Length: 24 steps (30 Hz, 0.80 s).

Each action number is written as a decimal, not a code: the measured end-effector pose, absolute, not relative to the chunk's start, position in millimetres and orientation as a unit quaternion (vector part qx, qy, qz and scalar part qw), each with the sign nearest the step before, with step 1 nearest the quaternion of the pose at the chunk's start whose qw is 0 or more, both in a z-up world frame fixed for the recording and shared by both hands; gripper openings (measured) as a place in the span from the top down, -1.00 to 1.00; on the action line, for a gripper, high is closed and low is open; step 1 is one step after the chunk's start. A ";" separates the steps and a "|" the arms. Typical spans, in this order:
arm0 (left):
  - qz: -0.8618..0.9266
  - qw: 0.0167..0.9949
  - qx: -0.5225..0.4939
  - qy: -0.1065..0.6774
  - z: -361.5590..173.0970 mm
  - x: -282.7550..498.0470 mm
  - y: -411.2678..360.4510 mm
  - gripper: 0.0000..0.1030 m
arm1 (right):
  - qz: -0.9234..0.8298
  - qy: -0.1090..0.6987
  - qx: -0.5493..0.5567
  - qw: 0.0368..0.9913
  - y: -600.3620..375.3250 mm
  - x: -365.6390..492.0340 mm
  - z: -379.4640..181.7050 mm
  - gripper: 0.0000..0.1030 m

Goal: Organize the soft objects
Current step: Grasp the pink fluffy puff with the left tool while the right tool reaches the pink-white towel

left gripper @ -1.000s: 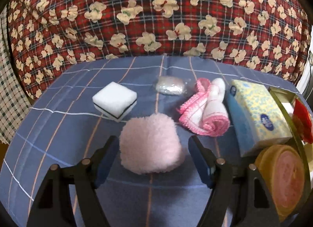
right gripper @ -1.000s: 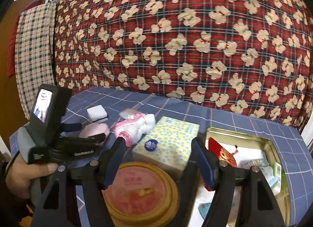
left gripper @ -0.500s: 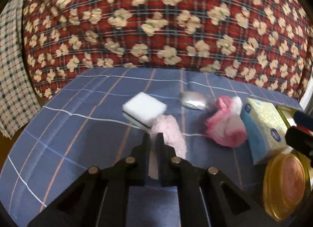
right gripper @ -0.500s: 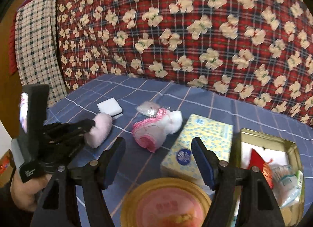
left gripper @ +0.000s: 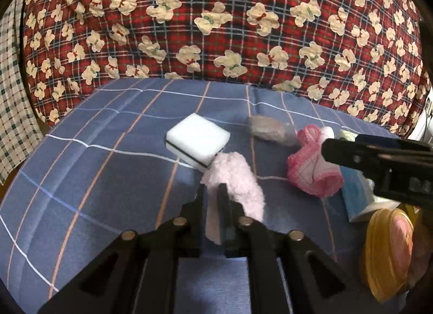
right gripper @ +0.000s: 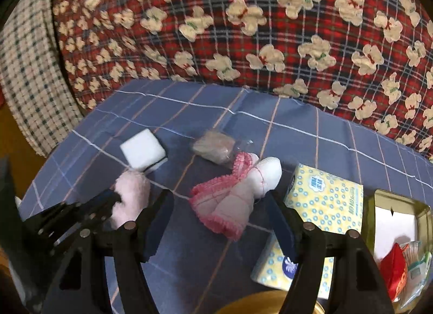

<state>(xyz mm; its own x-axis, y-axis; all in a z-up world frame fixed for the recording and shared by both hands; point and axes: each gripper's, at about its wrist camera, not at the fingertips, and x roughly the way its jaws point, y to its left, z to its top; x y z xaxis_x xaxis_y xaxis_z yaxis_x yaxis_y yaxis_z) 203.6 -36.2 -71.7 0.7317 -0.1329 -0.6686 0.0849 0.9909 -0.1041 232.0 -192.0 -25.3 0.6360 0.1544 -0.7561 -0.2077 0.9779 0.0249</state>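
Note:
My left gripper (left gripper: 212,192) is shut on a fluffy pale pink pad (left gripper: 238,181), squeezed flat between its fingers and lifted on edge; the pad also shows in the right wrist view (right gripper: 131,193). A white sponge with a black stripe (left gripper: 199,141) lies just behind it. A rolled pink frilled cloth (right gripper: 235,200) lies on the blue checked cover. My right gripper (right gripper: 219,205) is open, its fingers either side of that cloth. A small clear packet (right gripper: 213,146) lies behind the cloth.
A yellow tissue pack (right gripper: 322,205) sits right of the cloth. An open gold tin (right gripper: 379,200) with packets stands at the far right, its round lid (left gripper: 389,251) near the front. A red bear-print blanket (left gripper: 216,16) rises behind the blue cover.
My left gripper closed on the pink pad and lifted it on edge. My right gripper moved forward and left, from over the tin lid to around the pink cloth.

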 end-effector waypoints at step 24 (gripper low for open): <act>-0.090 0.933 -0.037 0.347 -68.7 201.0 -47.2 0.76 | 0.072 0.514 -0.073 0.852 -179.3 279.3 -62.9 0.46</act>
<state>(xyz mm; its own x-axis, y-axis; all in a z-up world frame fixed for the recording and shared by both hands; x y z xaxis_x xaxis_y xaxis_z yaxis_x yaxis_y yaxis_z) 201.0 -47.2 -68.7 0.7429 -0.1934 -0.6408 0.1423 0.9811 -0.1310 279.3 -179.3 -62.9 0.4619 0.0472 -0.8857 -0.1977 0.9789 -0.0509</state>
